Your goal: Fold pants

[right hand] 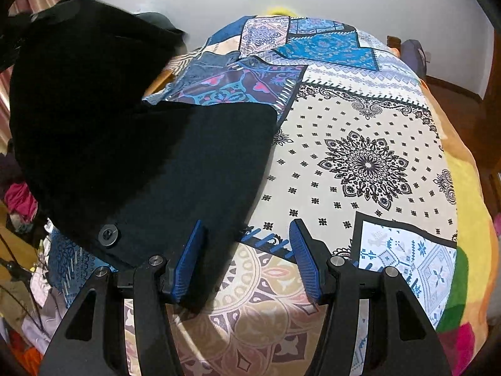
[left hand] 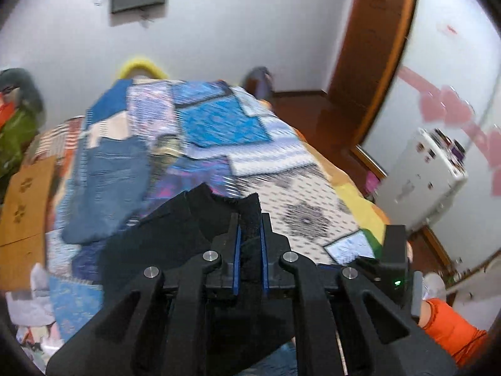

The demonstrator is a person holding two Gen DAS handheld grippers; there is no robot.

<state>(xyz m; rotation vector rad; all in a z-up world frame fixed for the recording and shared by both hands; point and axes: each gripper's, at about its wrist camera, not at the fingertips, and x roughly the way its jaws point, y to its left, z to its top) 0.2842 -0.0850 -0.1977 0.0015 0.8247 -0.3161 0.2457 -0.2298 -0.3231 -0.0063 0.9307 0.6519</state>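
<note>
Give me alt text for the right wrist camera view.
The right tongs are open and hold nothing, just above a patchwork bedspread. Black pants lie left of them, partly lifted at the far left, with a button near the edge.

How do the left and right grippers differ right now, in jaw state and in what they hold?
The left gripper is closed, pinching an edge of the black fabric pants; the right gripper stands open and grips nothing. The left holds its cloth lifted off the patchwork bedspread; the right hovers at the flat pants' edge. Both have blue-padded black fingers.
</note>
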